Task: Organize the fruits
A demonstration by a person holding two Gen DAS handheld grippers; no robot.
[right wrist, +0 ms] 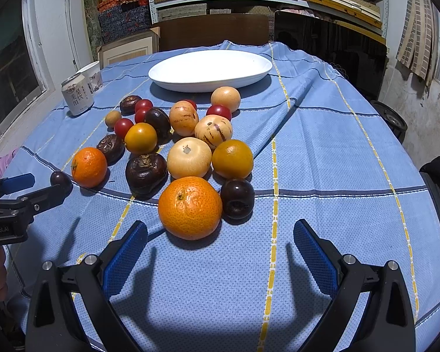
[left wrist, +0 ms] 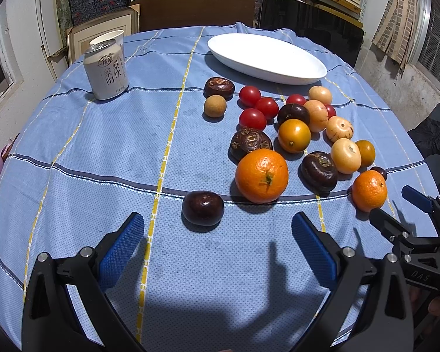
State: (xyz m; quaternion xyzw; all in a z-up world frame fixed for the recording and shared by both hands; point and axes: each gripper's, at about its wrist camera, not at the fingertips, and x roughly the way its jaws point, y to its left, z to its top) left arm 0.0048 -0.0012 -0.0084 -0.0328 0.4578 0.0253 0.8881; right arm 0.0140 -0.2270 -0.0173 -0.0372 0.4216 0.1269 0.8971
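A heap of fruit lies on the blue cloth in front of an empty white oval plate (left wrist: pixel 267 58) (right wrist: pixel 211 70): oranges, cherry tomatoes, dark water chestnuts, pale striped melons and yellow fruits. My left gripper (left wrist: pixel 217 216) is open and empty, with a dark plum (left wrist: pixel 203 207) just beyond its fingertips and a big orange (left wrist: pixel 261 176) ahead to the right. My right gripper (right wrist: pixel 220 222) is open and empty too, its fingers flanking the near side of another orange (right wrist: pixel 190 207) without touching it. A second dark plum (right wrist: pixel 237 198) sits beside that orange.
A drink can (left wrist: pixel 105 70) and a paper cup (left wrist: pixel 108 36) stand at the far left. Each gripper shows in the other's view: the right gripper (left wrist: pixel 396 205), the left gripper (right wrist: pixel 48 184). Shelves and boards rise behind the round table.
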